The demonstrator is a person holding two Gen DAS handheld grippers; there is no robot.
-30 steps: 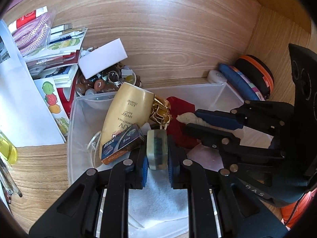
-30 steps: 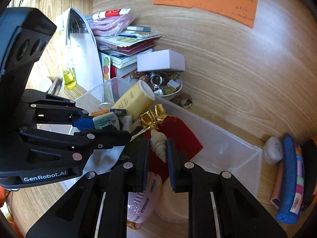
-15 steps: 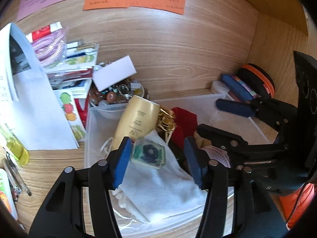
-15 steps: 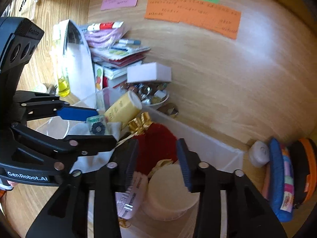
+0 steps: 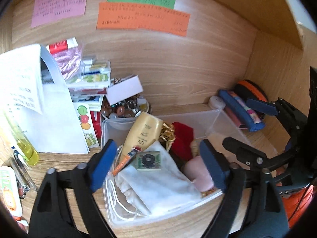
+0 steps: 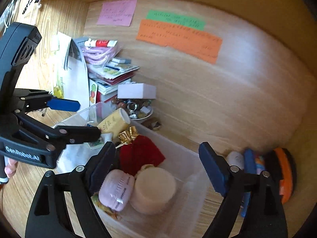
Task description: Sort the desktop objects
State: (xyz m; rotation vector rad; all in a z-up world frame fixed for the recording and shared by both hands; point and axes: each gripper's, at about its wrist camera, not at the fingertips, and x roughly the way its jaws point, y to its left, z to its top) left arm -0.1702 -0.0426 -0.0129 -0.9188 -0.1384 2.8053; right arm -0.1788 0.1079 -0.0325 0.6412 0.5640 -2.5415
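Note:
A clear plastic bin (image 5: 215,112) (image 6: 188,156) on the wooden desk holds sorted things. A small green tile with a black flower (image 5: 148,160) lies on a white cloth pouch (image 5: 158,184). Beside them lie a cream sunscreen tube (image 5: 143,132) (image 6: 114,122), a red velvet pouch (image 5: 183,138) (image 6: 141,153), a pink packet (image 6: 116,189) and a cream round tin (image 6: 154,189). My left gripper (image 5: 158,164) (image 6: 87,120) is open and empty above the bin's near side. My right gripper (image 6: 157,171) (image 5: 249,127) is open and empty above the bin.
A bowl of beads (image 5: 126,109) with a white box (image 5: 124,89) stands behind the bin. Booklets and papers (image 5: 49,107) pile at left, with a yellow bottle (image 5: 25,148). A blue pencil case (image 5: 240,112) and an orange-black case (image 6: 283,174) lie at right. Sticky notes (image 5: 142,18) hang on the back wall.
My left gripper opened and let the green tile drop onto the white pouch. My right gripper opened and released the shell into the bin. Both pulled back and up.

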